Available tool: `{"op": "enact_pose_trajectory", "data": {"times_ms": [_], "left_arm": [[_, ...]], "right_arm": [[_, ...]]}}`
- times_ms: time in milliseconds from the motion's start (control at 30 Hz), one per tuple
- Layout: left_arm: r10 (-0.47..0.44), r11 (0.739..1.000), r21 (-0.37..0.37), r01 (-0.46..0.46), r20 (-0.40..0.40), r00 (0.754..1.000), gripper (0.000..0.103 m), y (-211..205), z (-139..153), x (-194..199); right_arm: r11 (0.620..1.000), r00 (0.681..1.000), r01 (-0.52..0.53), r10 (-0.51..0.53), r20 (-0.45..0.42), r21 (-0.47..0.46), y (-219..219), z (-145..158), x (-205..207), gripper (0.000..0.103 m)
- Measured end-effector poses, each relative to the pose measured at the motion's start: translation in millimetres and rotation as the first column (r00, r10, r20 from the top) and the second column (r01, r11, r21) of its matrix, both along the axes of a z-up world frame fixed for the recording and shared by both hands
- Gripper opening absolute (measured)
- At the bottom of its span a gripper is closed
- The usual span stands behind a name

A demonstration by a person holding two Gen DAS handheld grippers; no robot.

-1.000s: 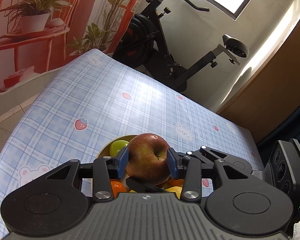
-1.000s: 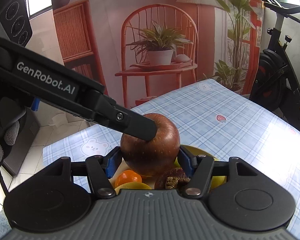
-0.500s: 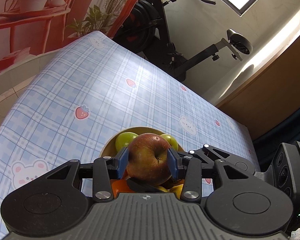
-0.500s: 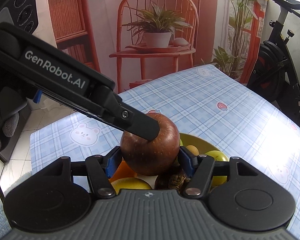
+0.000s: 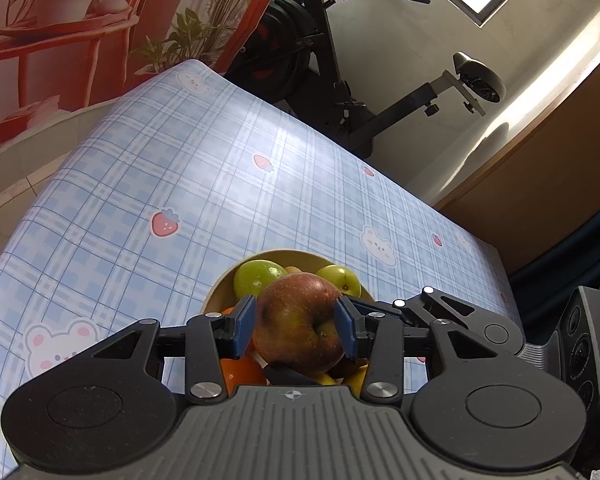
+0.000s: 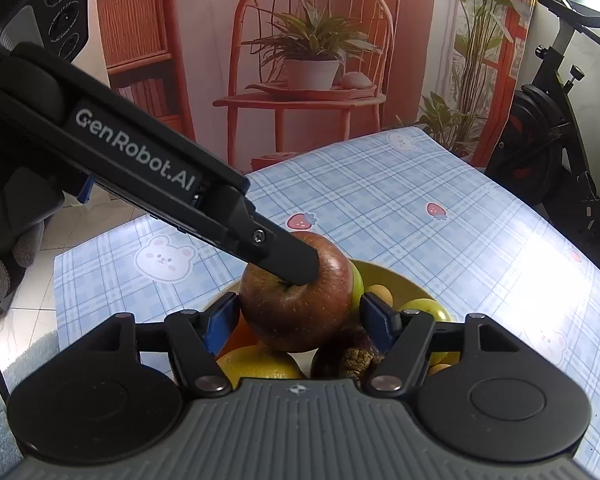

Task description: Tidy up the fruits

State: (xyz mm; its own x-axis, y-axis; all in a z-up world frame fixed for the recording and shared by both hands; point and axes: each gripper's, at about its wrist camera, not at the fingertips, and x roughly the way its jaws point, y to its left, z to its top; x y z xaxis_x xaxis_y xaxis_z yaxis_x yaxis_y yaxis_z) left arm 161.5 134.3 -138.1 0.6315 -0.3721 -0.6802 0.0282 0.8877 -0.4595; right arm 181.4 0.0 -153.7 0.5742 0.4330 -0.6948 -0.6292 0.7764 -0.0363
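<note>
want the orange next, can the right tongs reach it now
Probably not: the apple, clamped by the left tongs, sits between the right tongs, whose jaws have just been opening, blocking the orange below.

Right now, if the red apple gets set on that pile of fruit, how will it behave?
The red apple looks round and smooth, so it would probably roll off the heaped fruit in the bowl. It seems firm: the left gripper presses its pads on it without a visible dent. Its glossy skin may slip in a light grip.
</note>
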Motion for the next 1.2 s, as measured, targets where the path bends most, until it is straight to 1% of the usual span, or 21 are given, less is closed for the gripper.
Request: {"op": "enact_pose_trajectory", "data": {"times_ms": [133,233,300,333,367,400,433,467,500,567,633,700,733,800,867,933,1000,1067,1133,1167,1200], "left_arm": [[0.019,1.000,-0.018,-0.019,0.017,1.000,0.045,2.9,6.9,-4.9],[0.040,0.999,0.003,-0.040,0.041,0.998,0.046,1.3,15.5,-13.0],[0.054,0.998,0.030,-0.056,0.063,0.996,0.047,-1.7,22.3,-20.4],[0.063,0.996,0.065,-0.068,0.082,0.995,0.053,-5.4,28.0,-26.1],[0.063,0.993,0.093,-0.073,0.101,0.993,0.065,-9.4,33.2,-30.7],[0.062,0.991,0.111,-0.075,0.123,0.991,0.071,-13.1,38.4,-35.5],[0.061,0.988,0.129,-0.081,0.151,0.987,0.078,-18.1,45.3,-41.7],[0.058,0.986,0.142,-0.084,0.176,0.983,0.081,-22.4,50.9,-46.9],[0.056,0.983,0.161,-0.089,0.199,0.978,0.083,-27.2,56.6,-52.3],[0.051,0.973,0.209,-0.103,0.241,0.969,0.090,-38.7,66.3,-61.6],[0.044,0.958,0.260,-0.121,0.285,0.958,0.091,-52.4,75.2,-71.0],[0.033,0.942,0.306,-0.137,0.323,0.946,0.093,-66.8,82.9,-79.7],[0.026,0.938,0.319,-0.139,0.335,0.942,0.093,-71.9,85.5,-83.3],[0.017,0.931,0.333,-0.149,0.370,0.929,0.093,-83.7,92.8,-94.2],[0.027,0.919,0.350,-0.179,0.399,0.917,0.093,-94.6,100.0,-104.2],[0.033,0.901,0.378,-0.214,0.433,0.901,0.093,-106.3,108.0,-115.7],[0.018,0.878,0.417,-0.233,0.459,0.888,0.094,-118.8,116.0,-124.4],[0.004,0.851,0.460,-0.254,0.478,0.878,0.096,-130.7,122.3,-132.9],[-0.002,0.829,0.488,-0.273,0.491,0.871,0.096,-139.6,127.8,-141.3],[-0.001,0.826,0.491,-0.278,0.494,0.869,0.097,-141.5,130.7,-144.0],[0.000,0.828,0.487,-0.277,0.494,0.869,0.097,-143.1,133.1,-146.1]], "right_arm": [[1.000,1.000,0.010,-0.010,0.004,0.008,-4.0,2.2,-3.3,0.071],[1.000,0.999,0.022,-0.023,0.034,0.016,-8.8,8.7,-10.2,0.071],[0.998,0.997,0.045,-0.048,0.062,0.043,-16.5,16.2,-17.3,0.071],[0.996,0.995,0.062,-0.067,0.074,0.060,-22.1,20.1,-20.6,0.071],[0.993,0.991,0.088,-0.095,0.094,0.077,-29.9,25.2,-25.1,0.074],[0.991,0.987,0.106,-0.115,0.109,0.085,-34.8,28.0,-28.3,0.078],[0.987,0.982,0.125,-0.137,0.129,0.096,-40.8,31.7,-32.8,0.079],[0.983,0.976,0.145,-0.160,0.146,0.110,-47.7,36.4,-37.5,0.081],[0.979,0.970,0.164,-0.182,0.159,0.122,-54.1,40.8,-41.8,0.084],[0.968,0.950,0.211,-0.237,0.206,0.139,-66.7,52.6,-54.7,0.088],[0.957,0.926,0.236,-0.274,0.259,0.167,-77.0,63.3,-69.6,0.092],[0.943,0.903,0.257,-0.312,0.295,0.212,-87.7,74.1,-83.0,0.101],[0.933,0.890,0.274,-0.338,0.306,0.235,-93.3,79.4,-89.2,0.103],[0.907,0.856,0.325,-0.402,0.325,0.268,-103.2,91.1,-100.6,0.103],[0.895,0.834,0.349,-0.432,0.343,0.278,-110.9,99.5,-110.2,0.103],[0.891,0.823,0.357,-0.441,0.357,0.279,-116.4,106.3,-118.8,0.103],[0.877,0.805,0.383,-0.471,0.359,0.291,-123.5,114.2,-126.8,0.103],[0.861,0.798,0.406,-0.497,0.341,0.306,-130.1,119.5,-134.0,0.103],[0.850,0.796,0.426,-0.515,0.319,0.309,-136.2,124.6,-138.1,0.103],[0.845,0.793,0.437,-0.523,0.311,0.308,-139.0,127.6,-141.1,0.103],[0.838,0.789,0.450,-0.535,0.303,0.308,-142.4,130.6,-144.0,0.103]]}}
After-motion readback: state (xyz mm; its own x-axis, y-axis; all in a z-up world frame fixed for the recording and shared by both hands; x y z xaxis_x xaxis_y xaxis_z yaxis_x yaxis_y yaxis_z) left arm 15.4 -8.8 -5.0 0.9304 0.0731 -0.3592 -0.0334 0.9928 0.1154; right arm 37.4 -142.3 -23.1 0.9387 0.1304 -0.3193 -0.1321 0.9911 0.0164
